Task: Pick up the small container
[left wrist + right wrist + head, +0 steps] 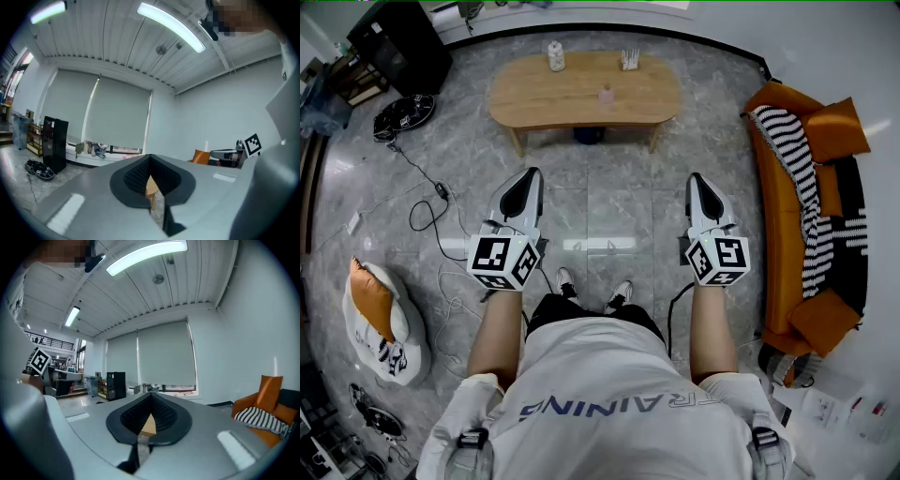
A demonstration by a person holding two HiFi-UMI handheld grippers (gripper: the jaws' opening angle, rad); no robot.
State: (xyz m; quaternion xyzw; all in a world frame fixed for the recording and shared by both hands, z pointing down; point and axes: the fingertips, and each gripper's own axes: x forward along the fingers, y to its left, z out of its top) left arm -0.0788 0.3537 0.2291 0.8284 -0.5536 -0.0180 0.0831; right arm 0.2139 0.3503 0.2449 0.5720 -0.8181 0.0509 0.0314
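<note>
The left gripper point(525, 176) is held out at waist height with its jaws pressed together and nothing between them; its own view shows the tips point(149, 158) meeting. The right gripper point(698, 180) is just as closed and empty point(151, 397), level with the left and well apart from it. Both point across grey floor point(609, 211) toward a low wooden table point(534, 103). The small container point(607, 94), pinkish, stands near the table's middle, far from either gripper. A white bottle point(555, 56) and a clear holder point(629, 59) stand at the table's far edge. An orange sofa point(778, 272) with a striped blanket point(802, 178) lines the right side.
</note>
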